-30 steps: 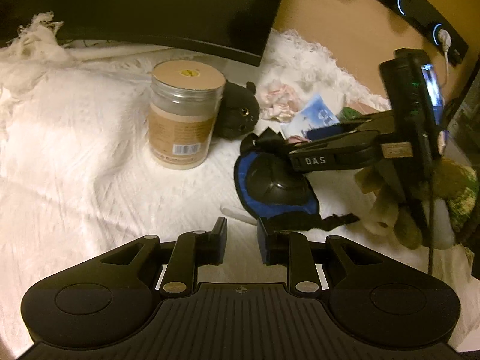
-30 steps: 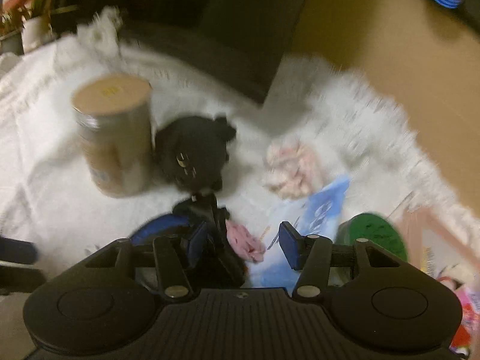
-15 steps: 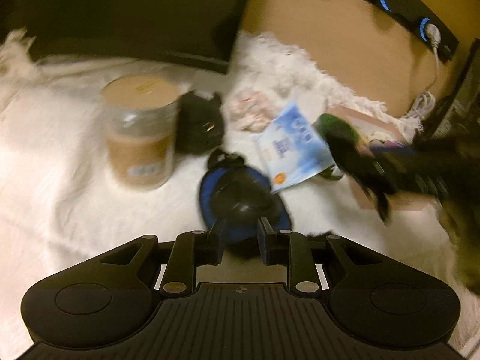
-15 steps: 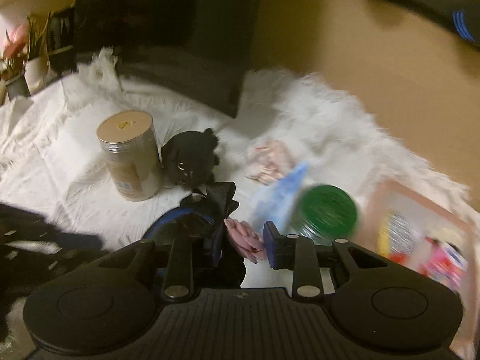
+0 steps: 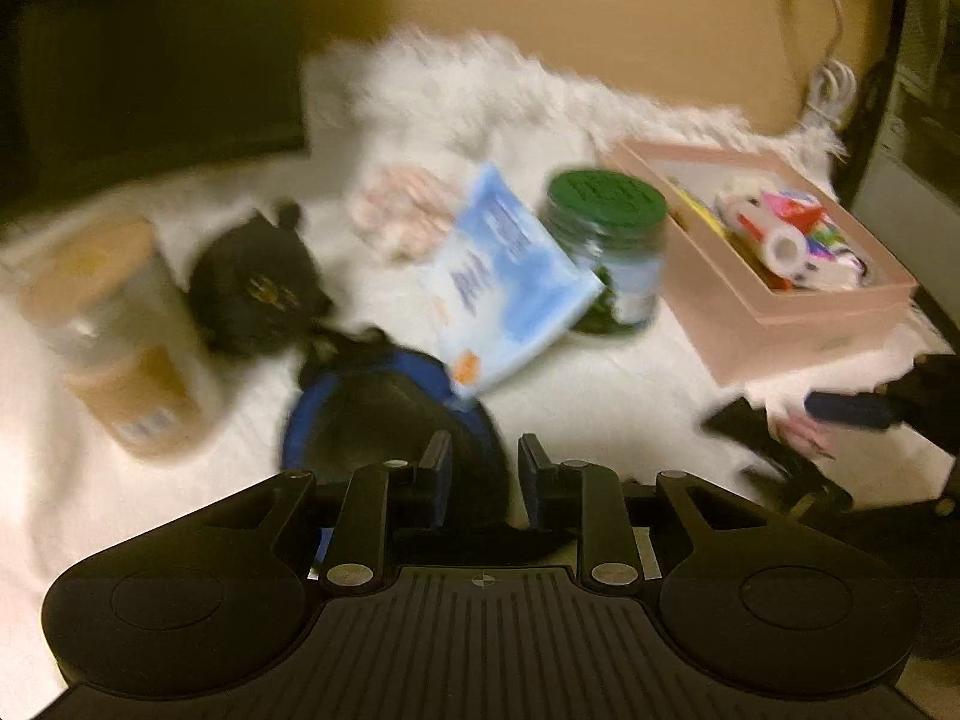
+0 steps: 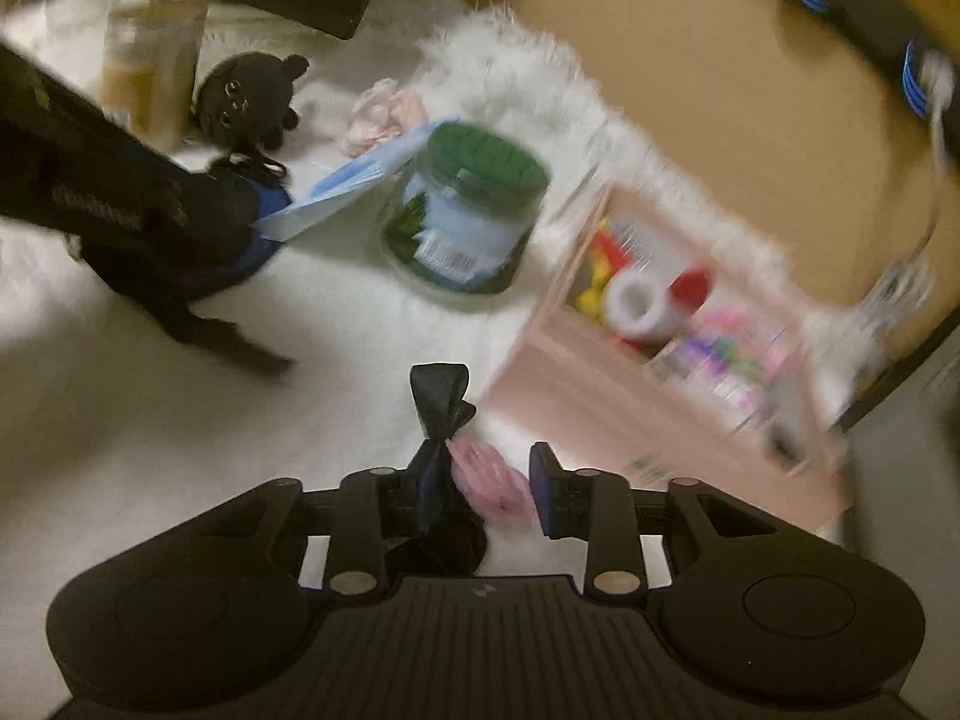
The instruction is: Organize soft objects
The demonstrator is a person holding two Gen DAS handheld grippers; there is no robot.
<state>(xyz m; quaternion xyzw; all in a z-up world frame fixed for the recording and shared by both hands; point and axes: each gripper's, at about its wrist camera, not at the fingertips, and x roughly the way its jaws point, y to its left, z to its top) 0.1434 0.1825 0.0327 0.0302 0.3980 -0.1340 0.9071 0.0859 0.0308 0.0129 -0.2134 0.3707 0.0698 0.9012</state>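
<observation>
My right gripper [image 6: 480, 480] holds a small pink soft piece with a dark ribbon bow [image 6: 468, 468] between its fingers, just left of the pink box [image 6: 600, 396]. It also shows blurred at the right edge of the left wrist view [image 5: 840, 420]. My left gripper [image 5: 478, 462] is nearly shut and empty, right over a black and blue knee pad [image 5: 384, 414]. A black plush toy [image 5: 258, 294] lies behind the pad; it also shows in the right wrist view [image 6: 246, 96]. A crumpled pink soft item [image 5: 402, 210] lies further back.
A tan-lidded jar [image 5: 108, 330] stands left. A green-lidded jar [image 5: 606, 240] and a blue packet [image 5: 510, 282] sit in the middle. The pink box [image 5: 780, 276] holds colourful items. All rest on a white fluffy blanket [image 5: 600, 408].
My right gripper has lifted the pink piece with the bow off the knee pad and carried it right toward the pink box. My left gripper swung right over the knee pad.
</observation>
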